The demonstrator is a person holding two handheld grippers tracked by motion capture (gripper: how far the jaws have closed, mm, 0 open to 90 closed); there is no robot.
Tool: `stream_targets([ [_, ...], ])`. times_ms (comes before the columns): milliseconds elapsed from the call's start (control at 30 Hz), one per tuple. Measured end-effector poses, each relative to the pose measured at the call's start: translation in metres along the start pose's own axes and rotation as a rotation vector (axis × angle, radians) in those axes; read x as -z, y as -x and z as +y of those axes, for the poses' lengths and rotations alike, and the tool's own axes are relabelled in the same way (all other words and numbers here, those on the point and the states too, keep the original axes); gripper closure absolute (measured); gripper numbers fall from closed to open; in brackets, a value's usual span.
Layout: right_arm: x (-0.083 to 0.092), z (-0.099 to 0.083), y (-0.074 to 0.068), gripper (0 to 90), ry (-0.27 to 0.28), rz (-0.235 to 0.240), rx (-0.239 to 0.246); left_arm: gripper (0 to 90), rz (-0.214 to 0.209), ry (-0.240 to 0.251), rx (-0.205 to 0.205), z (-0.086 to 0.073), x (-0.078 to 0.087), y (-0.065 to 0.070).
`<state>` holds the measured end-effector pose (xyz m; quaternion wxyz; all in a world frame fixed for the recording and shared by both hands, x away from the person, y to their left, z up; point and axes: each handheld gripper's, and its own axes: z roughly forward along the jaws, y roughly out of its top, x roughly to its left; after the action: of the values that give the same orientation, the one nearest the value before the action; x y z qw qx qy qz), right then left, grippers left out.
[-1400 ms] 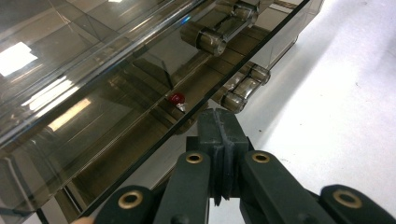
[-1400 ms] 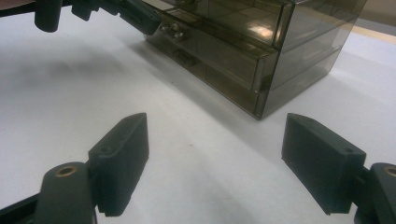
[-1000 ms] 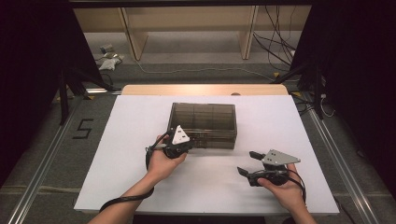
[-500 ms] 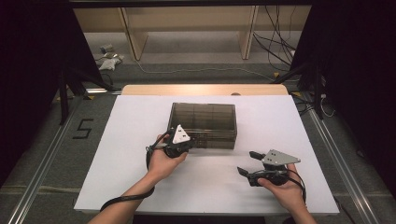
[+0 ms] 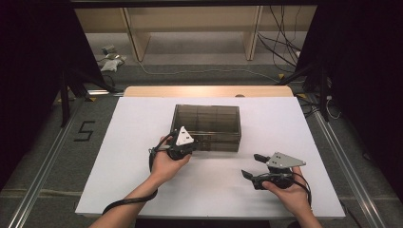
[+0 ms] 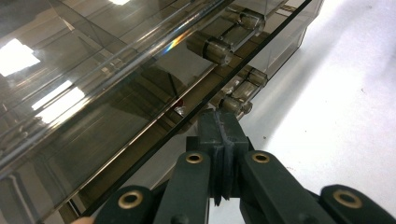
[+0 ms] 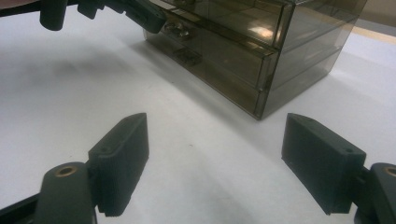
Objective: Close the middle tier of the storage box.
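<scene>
A smoky transparent drawer box (image 5: 206, 126) stands in the middle of the white table (image 5: 128, 137). My left gripper (image 5: 193, 144) is at the box's front left corner, its jaws shut flat against each other. In the left gripper view the closed tip (image 6: 223, 125) sits just short of a small round drawer knob (image 6: 233, 105), with another knob (image 6: 219, 49) higher up; nothing shows between the pads. My right gripper (image 5: 251, 166) rests low on the table to the front right of the box, jaws wide open and empty (image 7: 215, 126). The box (image 7: 261, 51) and the left gripper (image 7: 140, 11) lie ahead of it.
A wooden board (image 5: 209, 90) lies along the table's far edge. Beyond it are shelf legs (image 5: 135, 38) and loose cables (image 5: 285, 52) on the floor. A "5" mark (image 5: 84, 130) is on the floor at left. Metal rails flank the table.
</scene>
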<state>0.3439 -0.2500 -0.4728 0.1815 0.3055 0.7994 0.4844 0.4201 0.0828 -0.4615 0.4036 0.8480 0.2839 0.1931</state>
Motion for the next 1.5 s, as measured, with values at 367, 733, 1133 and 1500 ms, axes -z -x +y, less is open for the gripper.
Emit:
stream_targets([
  [367,-0.0002,0.0001,-0.0001,24.0,0.001,0.000,-0.002,89.8,0.001,-0.001,-0.001,0.0005,-0.0001,0.0002],
  [733,-0.0002,0.0001,0.0002,24.0,0.004,0.000,-0.004,89.8,0.002,-0.002,-0.006,0.0025,-0.0019,0.0006],
  [1133,-0.0006,-0.0002,0.0004,24.1,0.001,-0.001,0.002,89.8,0.008,-0.004,-0.013,0.0040,-0.0032,-0.0006],
  [1500,-0.0005,-0.0003,0.0002,24.1,0.000,-0.002,0.003,89.8,0.016,0.000,-0.008,0.0049,-0.0045,-0.0012],
])
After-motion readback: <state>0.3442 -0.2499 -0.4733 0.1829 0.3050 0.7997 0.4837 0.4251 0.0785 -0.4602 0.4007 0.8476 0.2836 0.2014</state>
